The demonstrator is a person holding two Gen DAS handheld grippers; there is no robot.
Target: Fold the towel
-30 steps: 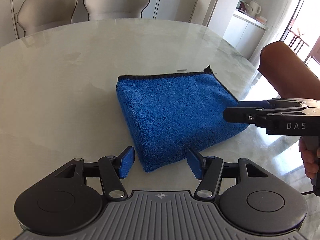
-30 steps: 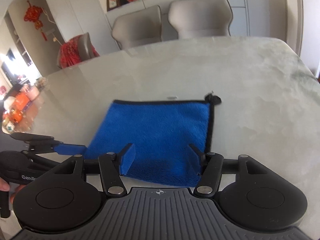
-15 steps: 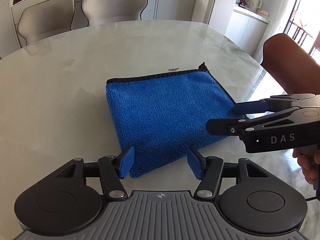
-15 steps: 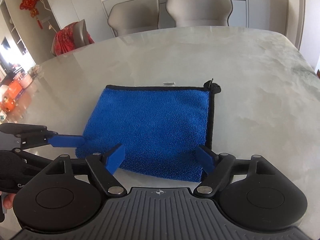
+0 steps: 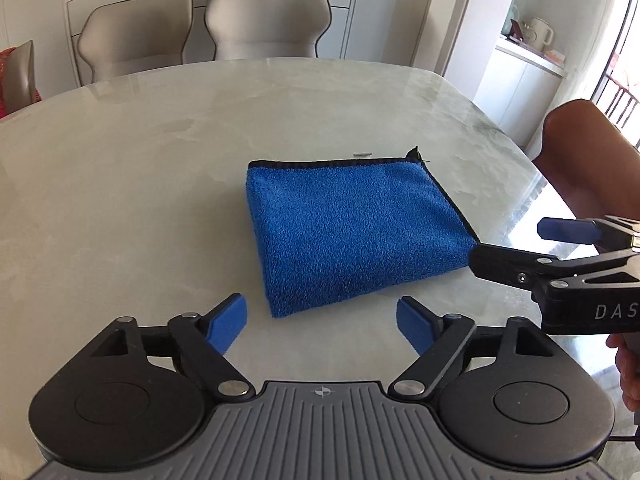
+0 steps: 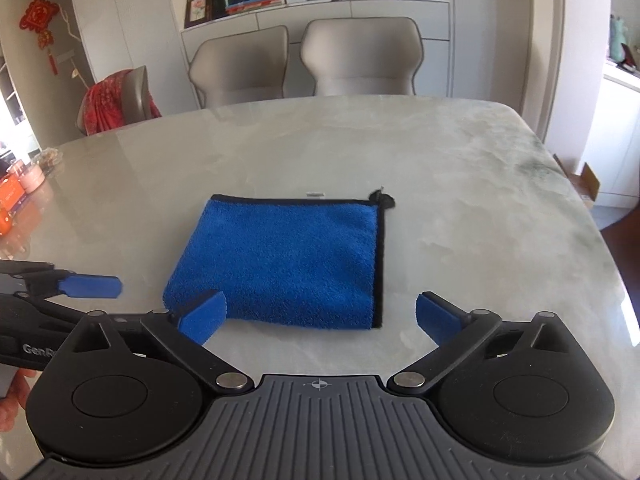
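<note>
Only the right view shows a red charm (image 6: 40, 24); one folded towel (image 5: 352, 236), two chairs (image 5: 268, 20). Left gripper (image 5: 322, 322) and right gripper (image 6: 320, 318) are opening wide, gripping nothing.

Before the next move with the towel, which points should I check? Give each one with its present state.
1. Blue towel lies folded and flat on the table: ok.
2. Left gripper holds nothing, jaws opening: ok.
3. Right gripper holds nothing, jaws opening: ok.
4. Pads clear of the cloth: ok in the left view, cannot tell in the right.
5. Black-trimmed edges aligned: ok.
6. Layers underneath even: cannot tell.
</note>
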